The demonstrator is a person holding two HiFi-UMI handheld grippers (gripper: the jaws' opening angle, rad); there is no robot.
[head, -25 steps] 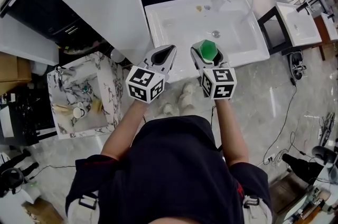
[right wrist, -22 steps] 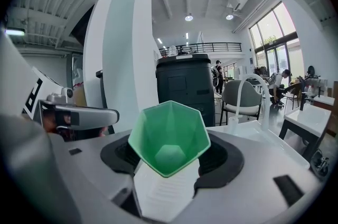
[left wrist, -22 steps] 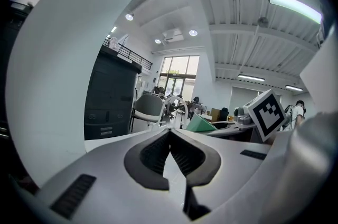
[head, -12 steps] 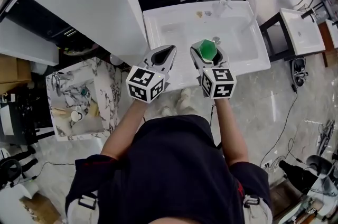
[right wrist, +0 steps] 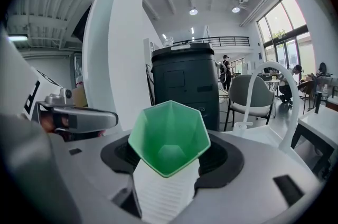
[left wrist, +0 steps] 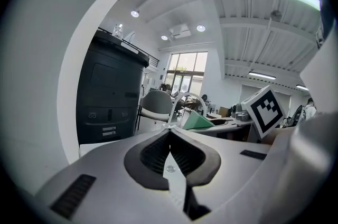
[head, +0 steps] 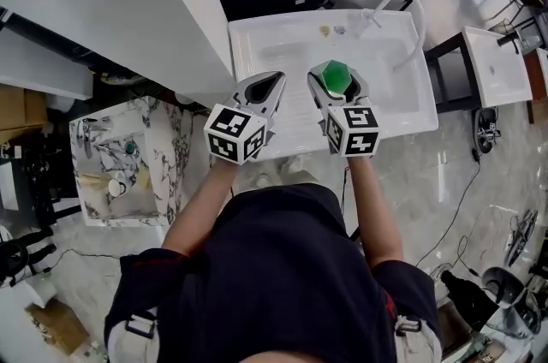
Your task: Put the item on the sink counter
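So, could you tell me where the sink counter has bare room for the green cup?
The sink's left rim, by the white panel, and its right front corner look bare. The back rim is busier: faucet and two small items. The right gripper holds the cup.

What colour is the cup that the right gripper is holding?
Green. The cup shows best in the right gripper view, held between the jaws.
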